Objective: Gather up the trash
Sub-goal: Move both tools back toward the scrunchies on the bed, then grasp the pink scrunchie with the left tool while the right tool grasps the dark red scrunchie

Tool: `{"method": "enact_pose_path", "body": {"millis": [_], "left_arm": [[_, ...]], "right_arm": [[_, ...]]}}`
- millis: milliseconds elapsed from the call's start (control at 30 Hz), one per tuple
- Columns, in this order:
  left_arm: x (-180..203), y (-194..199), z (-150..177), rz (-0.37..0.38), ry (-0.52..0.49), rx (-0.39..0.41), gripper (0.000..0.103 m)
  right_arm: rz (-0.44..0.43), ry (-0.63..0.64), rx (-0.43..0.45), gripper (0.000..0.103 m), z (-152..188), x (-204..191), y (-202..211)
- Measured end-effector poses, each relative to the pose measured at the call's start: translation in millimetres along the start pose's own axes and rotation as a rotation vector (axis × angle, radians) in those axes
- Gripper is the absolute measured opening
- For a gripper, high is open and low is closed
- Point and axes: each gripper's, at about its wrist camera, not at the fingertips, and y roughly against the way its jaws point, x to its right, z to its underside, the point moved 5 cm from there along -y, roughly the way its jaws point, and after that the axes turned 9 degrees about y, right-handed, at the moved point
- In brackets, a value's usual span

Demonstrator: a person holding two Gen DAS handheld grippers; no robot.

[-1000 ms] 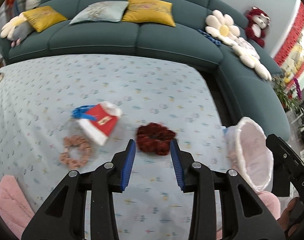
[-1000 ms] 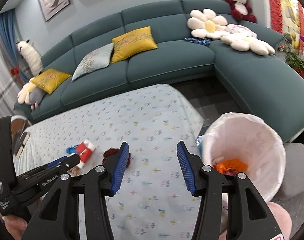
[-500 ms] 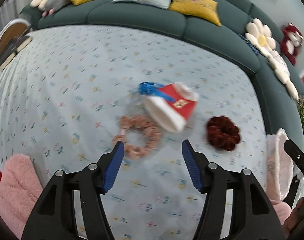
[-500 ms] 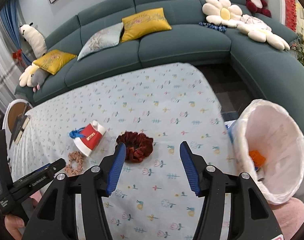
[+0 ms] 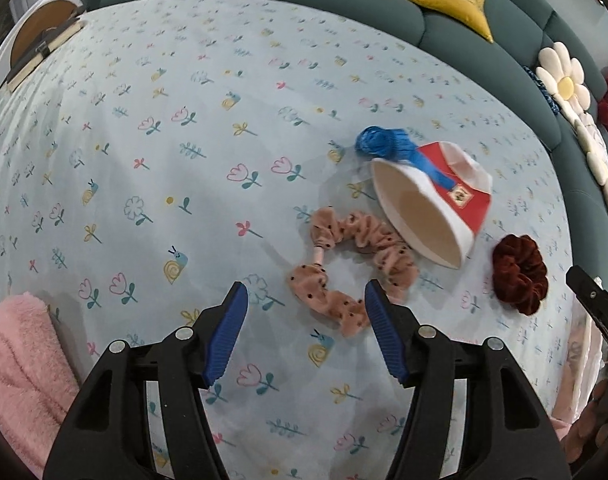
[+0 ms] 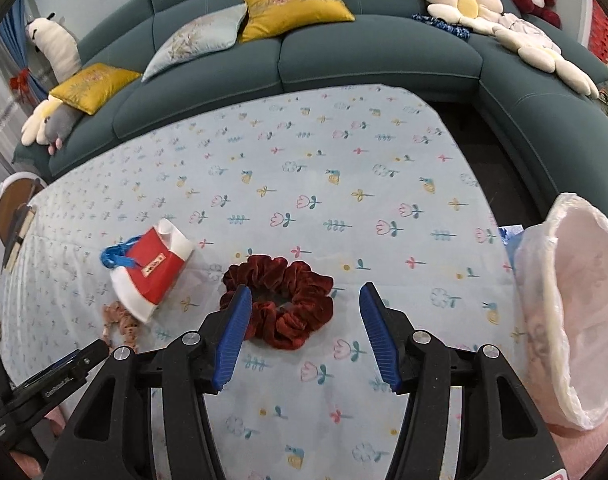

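Note:
A pink dotted scrunchie [image 5: 353,268] lies on the flowered tablecloth [image 5: 176,152], partly between the tips of my open, empty left gripper [image 5: 305,300]. A red-and-white paper cup [image 5: 435,208] with a blue ribbon lies on its side just beyond it. A dark red velvet scrunchie [image 5: 519,274] lies to the right. In the right wrist view my right gripper [image 6: 304,298] is open and empty, just above the dark red scrunchie [image 6: 280,294], with the cup [image 6: 152,270] and pink scrunchie [image 6: 120,322] to its left. A white-lined trash bin [image 6: 563,312] stands at the table's right edge.
A teal corner sofa [image 6: 343,52] with yellow and grey cushions and plush toys wraps the far side. A small round side table [image 5: 44,28] with a book stands at the far left. Pink fluffy fabric [image 5: 16,364] lies at the near left.
My left gripper has swung left from the dark red scrunchie to the pink one and come lower. My right gripper has moved down and left, over the dark red scrunchie, away from the bin.

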Motion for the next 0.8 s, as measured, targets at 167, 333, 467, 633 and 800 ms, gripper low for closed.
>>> {"method": "enact_pose_path", "body": {"millis": [167, 333, 467, 633, 800], "left_arm": [[-1, -12, -2, -0.008, -0.001, -0.009, 0.057], [5, -13, -3, -0.028, -0.037, 0.012, 0.049], [10, -12, -2, -0.024, -0.054, 0.017, 0.030], [18, -15, -2, -0.003, -0.071, -0.001, 0.009], [27, -5, 2, 0.023, -0.080, 0.001, 0.008]], "right_arm": [[0.020, 0.010, -0.038, 0.055, 0, 1, -23], [0.031, 0.015, -0.089, 0.054, 6, 3, -45], [0.030, 0.018, -0.107, 0.049, 14, 3, -55], [0.041, 0.077, -0.102, 0.025, 16, -6, -53], [0.005, 0.076, -0.106, 0.017, 15, -7, -44]]}}
